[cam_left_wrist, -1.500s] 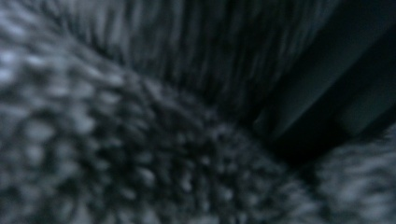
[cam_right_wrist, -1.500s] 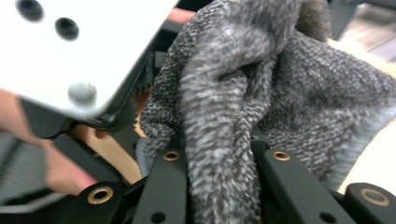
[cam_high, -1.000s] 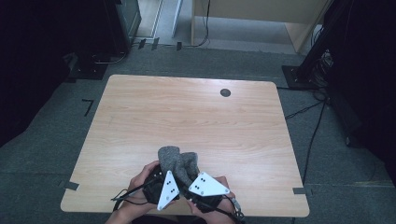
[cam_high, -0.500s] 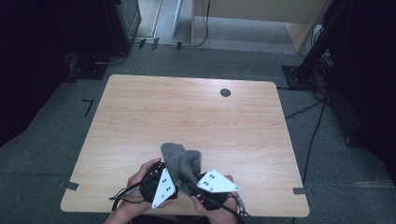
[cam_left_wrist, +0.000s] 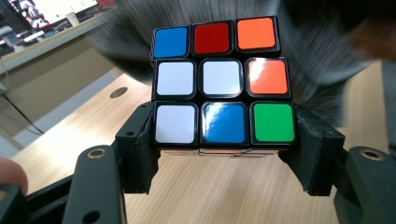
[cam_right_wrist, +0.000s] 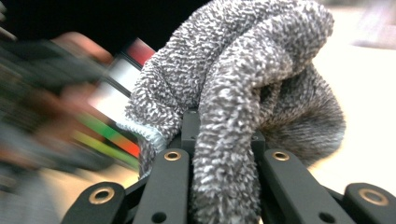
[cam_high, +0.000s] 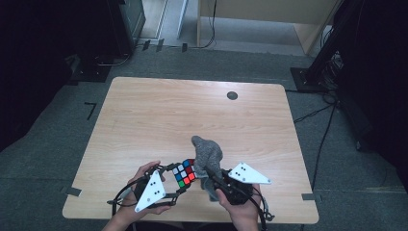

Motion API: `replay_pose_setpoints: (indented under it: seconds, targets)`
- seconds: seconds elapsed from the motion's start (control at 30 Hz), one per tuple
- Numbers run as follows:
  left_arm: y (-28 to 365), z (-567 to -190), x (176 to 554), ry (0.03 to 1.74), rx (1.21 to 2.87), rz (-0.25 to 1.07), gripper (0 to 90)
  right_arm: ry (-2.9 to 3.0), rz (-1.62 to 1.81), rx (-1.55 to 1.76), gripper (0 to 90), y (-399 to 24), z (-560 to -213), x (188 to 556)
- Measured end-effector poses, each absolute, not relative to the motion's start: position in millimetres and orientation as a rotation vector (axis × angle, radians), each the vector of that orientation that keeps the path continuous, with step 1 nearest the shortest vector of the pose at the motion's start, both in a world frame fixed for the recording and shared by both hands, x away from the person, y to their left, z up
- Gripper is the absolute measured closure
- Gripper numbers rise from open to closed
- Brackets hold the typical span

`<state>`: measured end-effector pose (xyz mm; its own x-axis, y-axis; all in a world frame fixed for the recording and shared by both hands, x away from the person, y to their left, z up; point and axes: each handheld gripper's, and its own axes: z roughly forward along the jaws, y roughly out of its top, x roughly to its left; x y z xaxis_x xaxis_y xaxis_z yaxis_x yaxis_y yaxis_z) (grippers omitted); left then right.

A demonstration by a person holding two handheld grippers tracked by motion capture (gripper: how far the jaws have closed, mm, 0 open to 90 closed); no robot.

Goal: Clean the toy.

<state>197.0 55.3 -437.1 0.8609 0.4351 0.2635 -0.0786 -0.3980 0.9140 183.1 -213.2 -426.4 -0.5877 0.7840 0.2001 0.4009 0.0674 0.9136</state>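
- High view: the grey cloth (cam_high: 208,159), which a second ago lay bunched over both grippers and hid what was under it, is now pulled to the right side, and a puzzle cube (cam_high: 184,173) has come into sight just left of it.
- The two hands have drawn apart since then; the left gripper (cam_high: 179,185) sits lower left, the right gripper (cam_high: 216,180) lower right, both near the front edge of the wooden table (cam_high: 144,115).
- Left gripper view: the black jaws are clamped on the cube (cam_left_wrist: 219,84) at its bottom row, one on each side, holding it clear above the tabletop. The facing side shows blue, red, orange; white, white, orange; white, blue, green.
- Right gripper view: the jaws are pinched together on a fold of the cloth (cam_right_wrist: 243,93), which drapes over and down between them.
- No brand, label or readable writing shows on the cube, the cloth or the grippers.
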Motion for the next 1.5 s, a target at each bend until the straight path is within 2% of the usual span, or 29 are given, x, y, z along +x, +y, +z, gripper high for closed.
replay_pose_setpoints:
  seconds: [0.13, 0.27, 0.33, 0.43, 0.53, 0.6, 0.7, 0.73, 0.97, 1.13, 1.5]
  targets:
    - [56.3, -437.0, 199.4, 0.284, 1.923, 0.583, 35.0, 1.959, 1.67, 1.219, 78.7, -223.1, -425.5, 182.9]
    - [60.5, -435.4, 206.8, 0.378, 1.888, 0.502, 35.0, 1.964, 1.862, 1.045, 77.0, -213.1, -413.5, 172.2]
    - [65.6, -432.1, 208.9, 0.394, 1.851, 0.444, 35.0, 2.001, 1.809, 1.043, 76.6, -208.0, -416.4, 173.1]
    - [72.5, -430.7, 213.6, 0.442, 1.84, 0.441, 35.0, 2.025, 1.562, 1.145, 77.6, -206.6, -433.6, 181.7]
    - [74.7, -429.9, 216.5, 0.467, 1.836, 0.421, 35.0, 2.0, 1.691, 1.203, 76.9, -216.5, -437.1, 184.7]
    - [74.4, -430.2, 217.7, 0.481, 1.829, 0.403, 35.0, 1.998, 1.781, 1.189, 73.8, -214.9, -434.3, 183.9]
    - [70.5, -431.5, 217.1, 0.493, 1.814, 0.358, 35.0, 1.99, 1.827, 1.22, 63.5, -206.5, -434.1, 183.0]
    - [69.7, -431.5, 216.5, 0.486, 1.812, 0.352, 35.0, 1.989, 1.815, 1.24, 63.1, -204.3, -435.6, 183.1]
    - [68.4, -431.5, 215.7, 0.475, 1.826, 0.359, 35.0, 2.007, 1.803, 1.216, 74.0, -204.6, -438.3, 182.8]
    - [68.9, -432.2, 216.6, 0.474, 1.837, 0.36, 35.0, 2.029, 1.773, 1.195, 78.5, -206.3, -440.3, 184.3]
    - [70.1, -431.5, 217.5, 0.485, 1.834, 0.362, 35.0, 2.032, 1.705, 1.25, 79.5, -209.0, -446.4, 189.3]
